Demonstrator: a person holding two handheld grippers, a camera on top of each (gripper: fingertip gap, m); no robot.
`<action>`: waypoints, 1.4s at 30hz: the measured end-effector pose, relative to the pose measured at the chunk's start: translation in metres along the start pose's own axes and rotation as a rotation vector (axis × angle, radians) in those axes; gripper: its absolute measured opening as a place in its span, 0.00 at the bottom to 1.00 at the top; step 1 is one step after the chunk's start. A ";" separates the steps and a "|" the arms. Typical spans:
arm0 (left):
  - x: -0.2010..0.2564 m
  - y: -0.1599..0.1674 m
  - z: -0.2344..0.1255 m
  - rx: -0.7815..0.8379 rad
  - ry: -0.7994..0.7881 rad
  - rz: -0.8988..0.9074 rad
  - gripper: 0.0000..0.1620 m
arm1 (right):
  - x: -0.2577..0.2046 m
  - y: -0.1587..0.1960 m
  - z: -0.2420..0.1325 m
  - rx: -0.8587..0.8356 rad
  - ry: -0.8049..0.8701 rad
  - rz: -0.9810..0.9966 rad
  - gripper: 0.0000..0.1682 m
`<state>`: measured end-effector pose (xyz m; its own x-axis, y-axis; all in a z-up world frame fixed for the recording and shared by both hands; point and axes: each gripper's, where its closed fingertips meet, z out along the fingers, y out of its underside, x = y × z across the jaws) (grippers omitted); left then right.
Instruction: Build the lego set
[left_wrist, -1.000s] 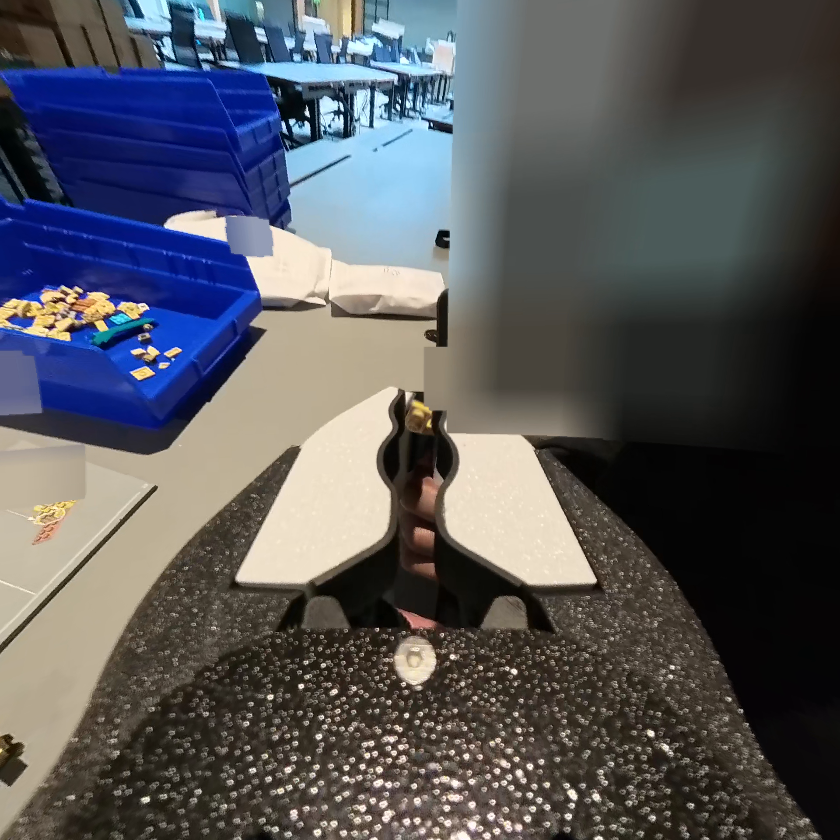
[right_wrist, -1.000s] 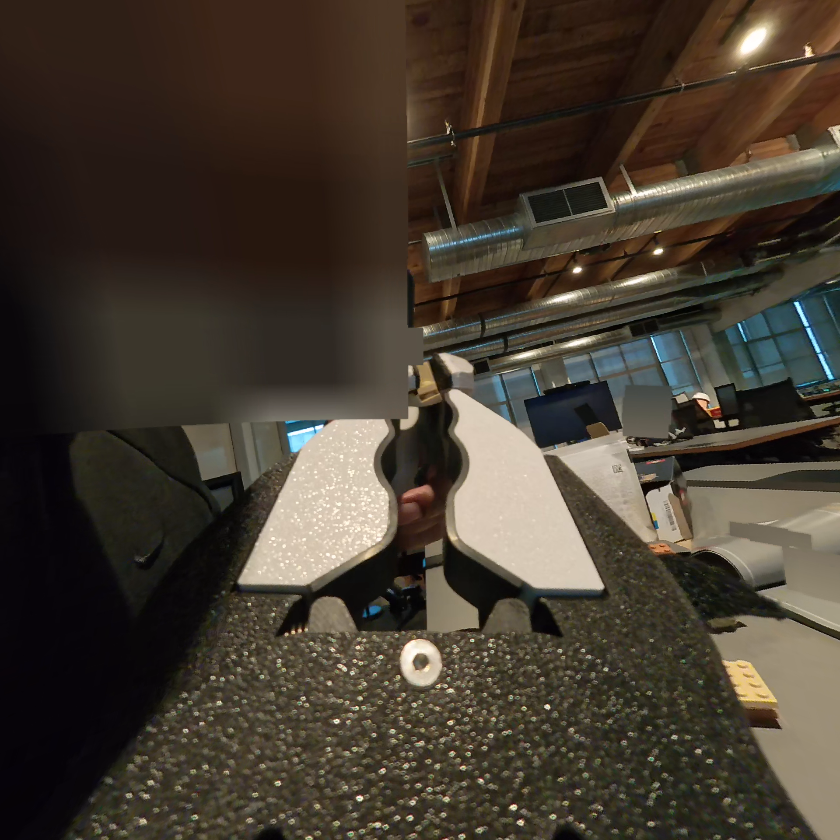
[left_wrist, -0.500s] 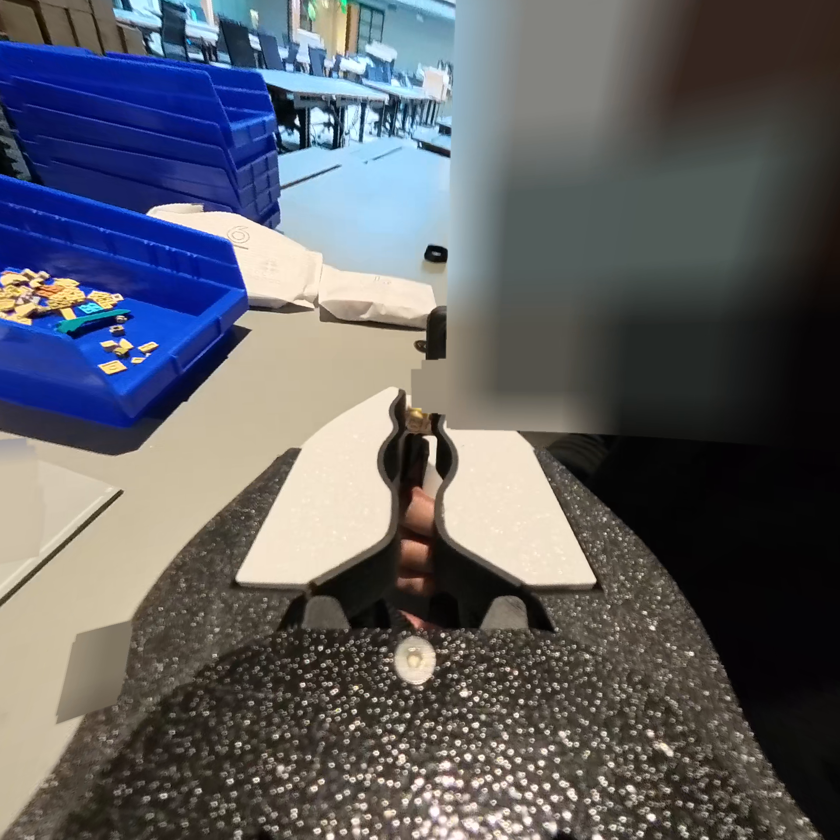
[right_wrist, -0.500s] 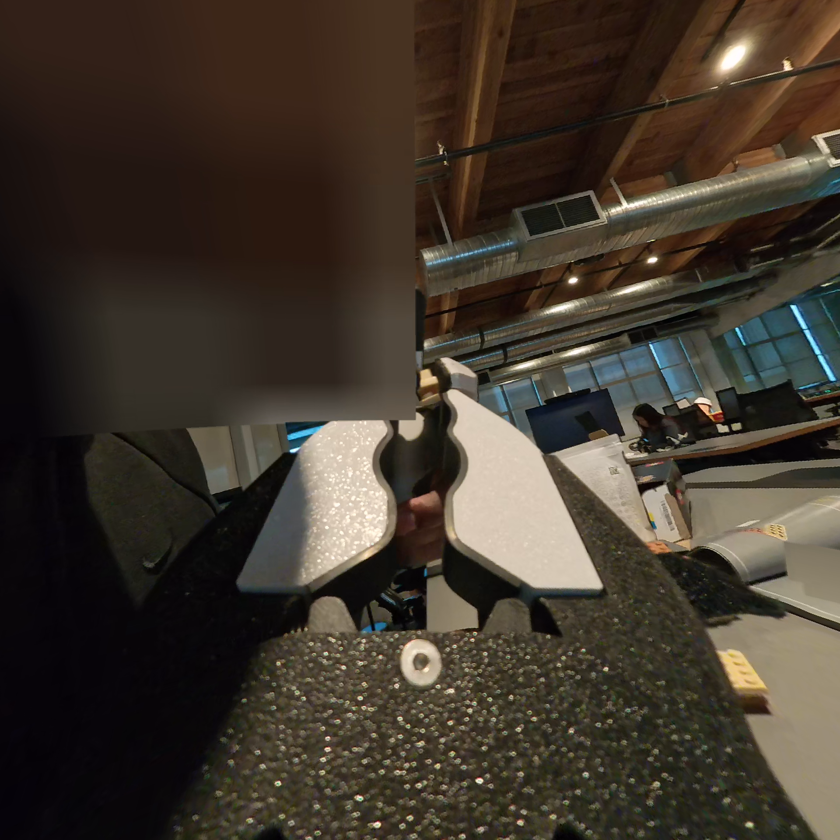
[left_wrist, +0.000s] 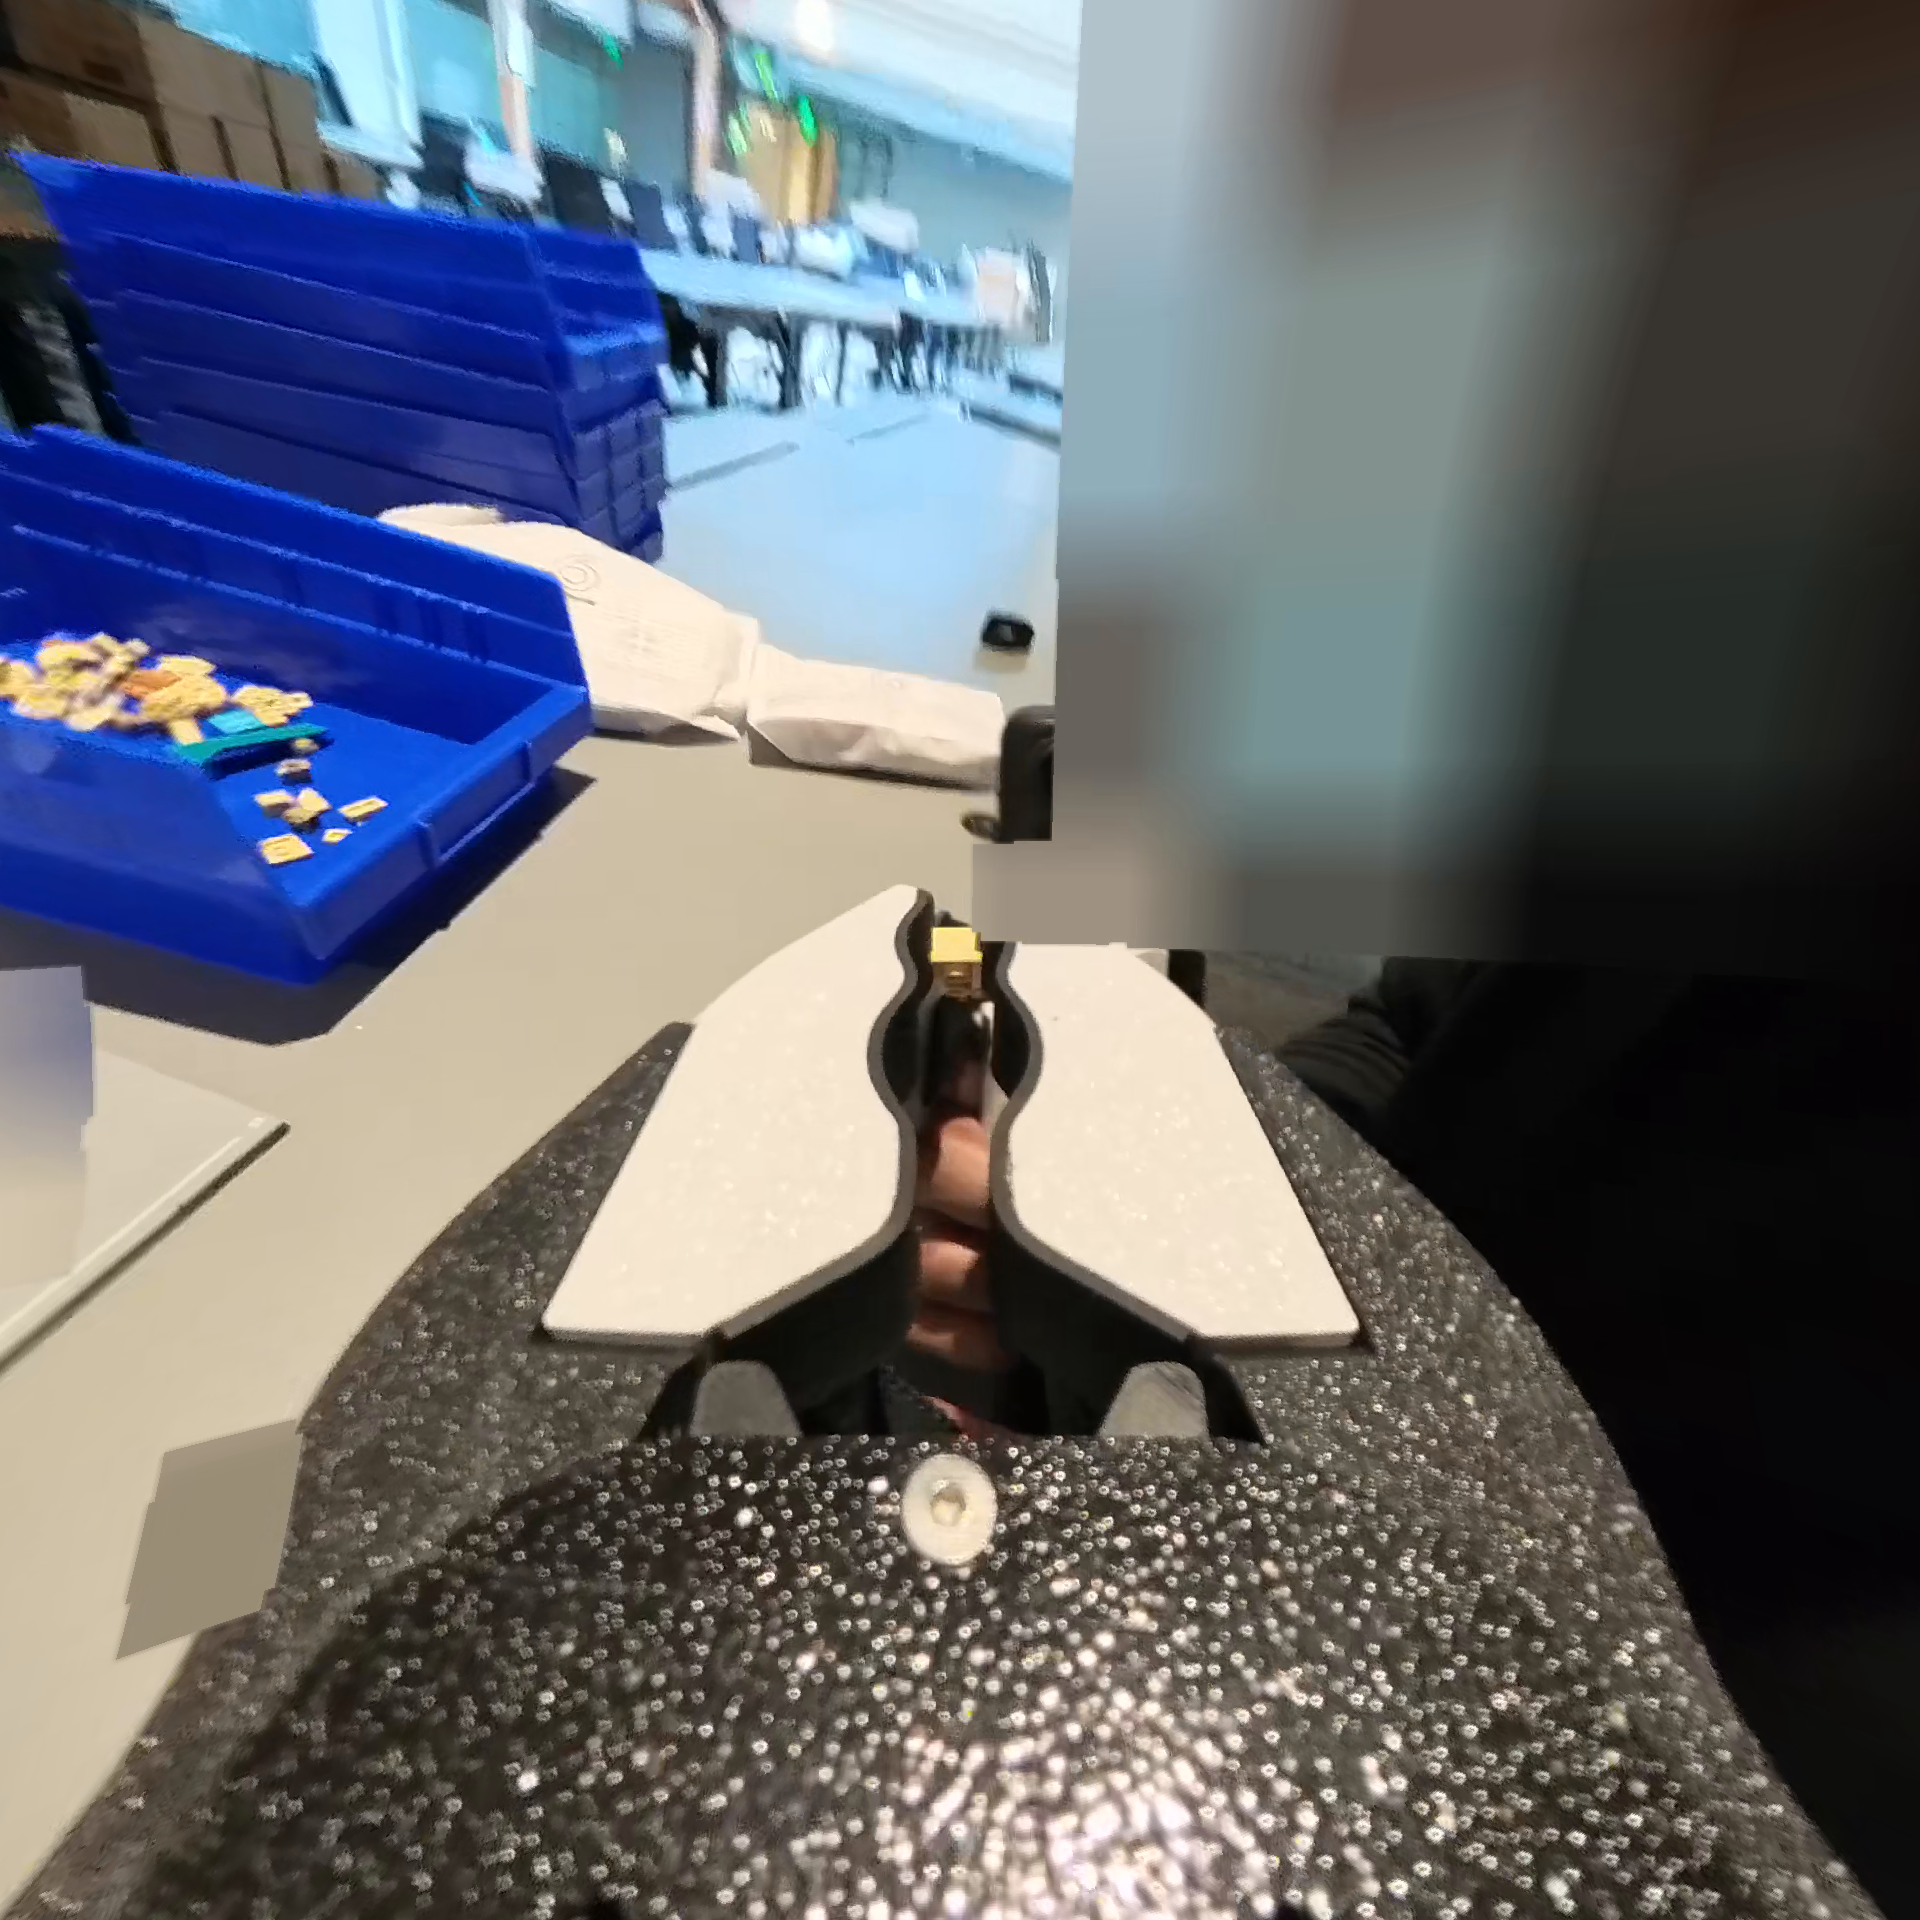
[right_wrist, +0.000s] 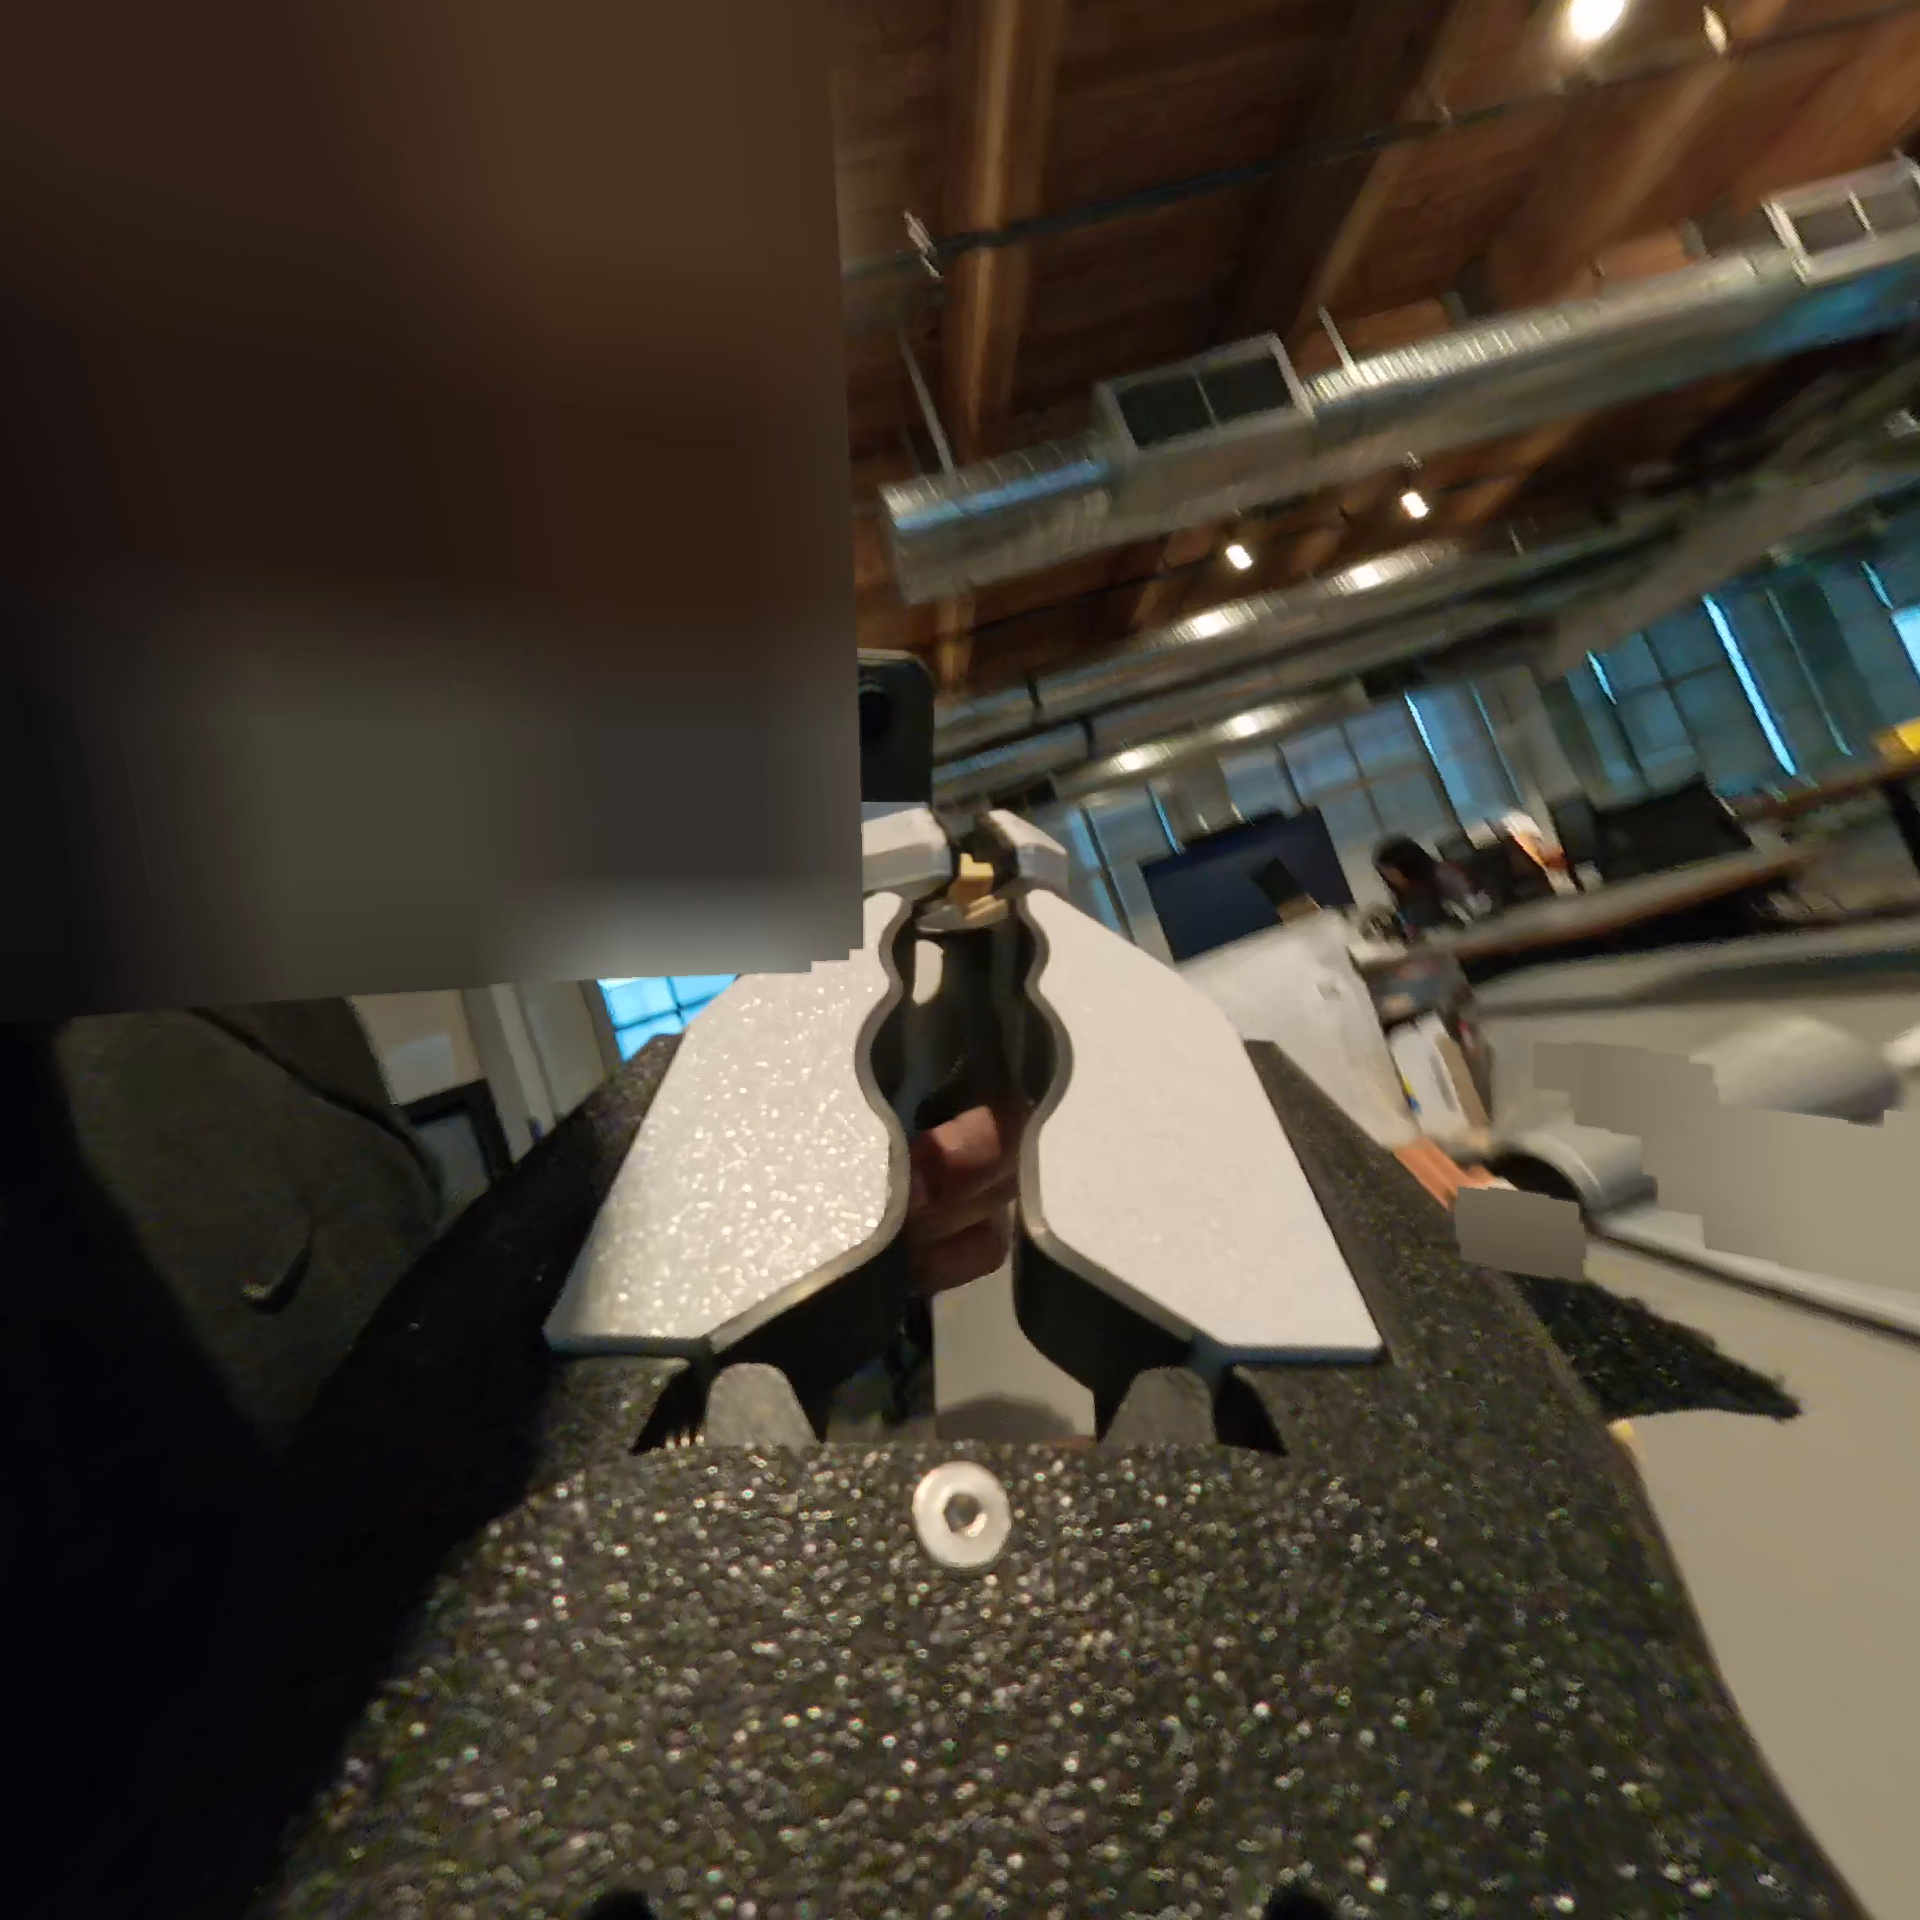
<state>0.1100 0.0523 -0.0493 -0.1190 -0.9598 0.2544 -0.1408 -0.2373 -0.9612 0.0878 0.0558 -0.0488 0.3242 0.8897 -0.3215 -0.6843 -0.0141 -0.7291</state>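
1. Since a moment ago both grippers have swung: the right wrist view now tilts, the ceiling ducts slanting across the upper right, and the blue bin has slid further left.
2. The left gripper is pinched on a small yellow lego piece at its tips, centre of frame.
3. The right gripper is nearly pressed together around a thin flat piece; just above, the other gripper's tips hold the tan brick.
4. Loose lego pieces lie in the bin, at mid left.
5. White bags sit on the grey table, beside the bin.
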 end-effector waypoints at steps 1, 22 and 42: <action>-0.005 0.001 0.000 0.029 -0.001 -0.041 0.05 | 0.004 0.002 0.000 -0.025 0.023 0.007 0.10; -0.042 0.100 -0.031 -0.151 -0.168 -0.188 0.05 | 0.059 0.139 -0.086 -1.406 0.445 -0.177 0.10; -0.026 0.089 -0.035 -0.139 -0.161 0.410 0.05 | 0.029 0.085 -0.040 -0.947 0.273 0.067 0.09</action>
<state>0.0662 0.0616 -0.1377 -0.0393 -0.9839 -0.1746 -0.2457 0.1788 -0.9527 0.0651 0.0619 -0.1445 0.5252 0.7396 -0.4209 0.0606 -0.5259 -0.8484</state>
